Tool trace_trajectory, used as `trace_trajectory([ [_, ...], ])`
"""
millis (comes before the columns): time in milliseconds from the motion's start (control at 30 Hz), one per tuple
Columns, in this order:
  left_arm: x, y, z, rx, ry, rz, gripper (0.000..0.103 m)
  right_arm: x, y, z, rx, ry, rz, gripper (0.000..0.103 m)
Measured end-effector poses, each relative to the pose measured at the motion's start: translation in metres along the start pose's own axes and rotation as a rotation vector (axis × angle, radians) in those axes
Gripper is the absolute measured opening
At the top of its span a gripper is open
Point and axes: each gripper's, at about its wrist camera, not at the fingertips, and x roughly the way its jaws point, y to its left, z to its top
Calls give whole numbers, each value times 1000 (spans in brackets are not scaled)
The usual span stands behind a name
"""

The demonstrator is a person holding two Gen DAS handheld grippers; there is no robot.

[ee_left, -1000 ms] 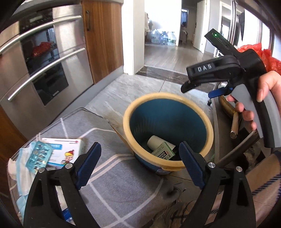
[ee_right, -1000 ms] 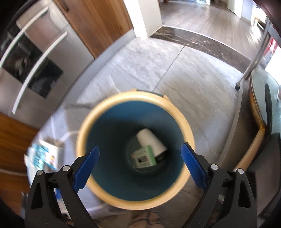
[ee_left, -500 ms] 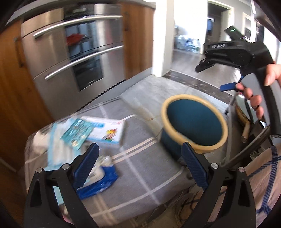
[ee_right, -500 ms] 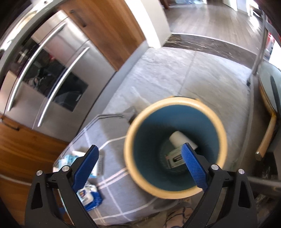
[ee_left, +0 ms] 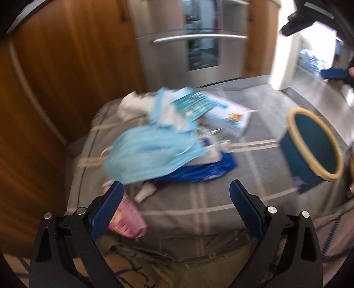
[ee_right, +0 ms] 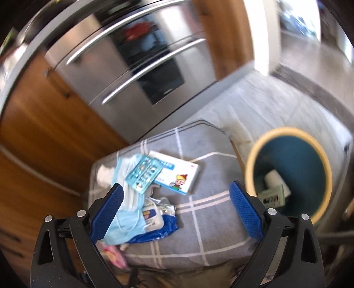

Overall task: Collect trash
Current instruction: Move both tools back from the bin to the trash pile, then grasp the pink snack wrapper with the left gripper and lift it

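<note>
- The left tongs (ee_left: pixel 174 197) were spread wide with nothing between the pads; the jaws had just been opening a little further.
- The right tongs (ee_right: pixel 174 199) also stood spread wide and empty.
- The rubbish lay in a loose heap on the grey checked cushion (ee_left: pixel 221 199): a pale blue face mask (ee_left: pixel 152 157) on top, a blue wipes packet (ee_left: pixel 203 170) under it, a teal pill strip (ee_left: pixel 194 105) and a white medicine box (ee_left: pixel 230 117) at the far end, and a pink wrapper (ee_left: pixel 126 219) at the near edge.
- The relation that mattered: the heap lay ahead of the left tongs and slightly toward their left pad, with the mask nearest; the pink wrapper sat just beside that pad.
- The mask's long axis ran roughly across the gap between the pads, judging through the blur.
- The blue bin (ee_left: pixel 314 144) stood off to the right of the heap, beside the cushion.
- The left hand looked nearer the heap; the right view showed it from higher and further back.
- The right view alone showed the inside of the bin (ee_right: pixel 287 172), already holding a white roll (ee_right: pixel 274 178) and a green box (ee_right: pixel 273 197), and gave the box and pill strip sharply.
- The left view alone showed part of the right tool (ee_left: pixel 307 17) at its top right corner.
</note>
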Motion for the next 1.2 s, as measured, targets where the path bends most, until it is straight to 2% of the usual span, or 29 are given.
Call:
trace_trajectory([
  [200,42,48,-22,-98,118,134,95,26,42,-11,-114,95,43,96],
  [367,61,75,-31,-156,170,174,92,49,65,-23,-173,185,60,96],
  [433,63,79,-31,-169,165,160,88,54,70,-28,-182,206,59,96],
  [567,67,78,-30,-142,158,157,88,57,72,-29,-192,211,39,96],
  [733,76,88,-29,-208,175,99,87,59,62,-27,-155,221,39,96],
  [933,100,106,-34,-281,241,106,86,59,55,-24,-131,224,37,96],
  [967,103,109,-36,-294,254,108,83,58,54,-24,-130,223,36,96],
  [1000,108,112,-38,-306,278,110,70,59,52,-23,-128,223,36,96],
  [1100,109,120,-40,-358,280,91,51,61,47,-22,-121,229,25,96],
  [1200,107,123,-38,-363,276,60,21,62,41,-19,-110,231,15,96],
])
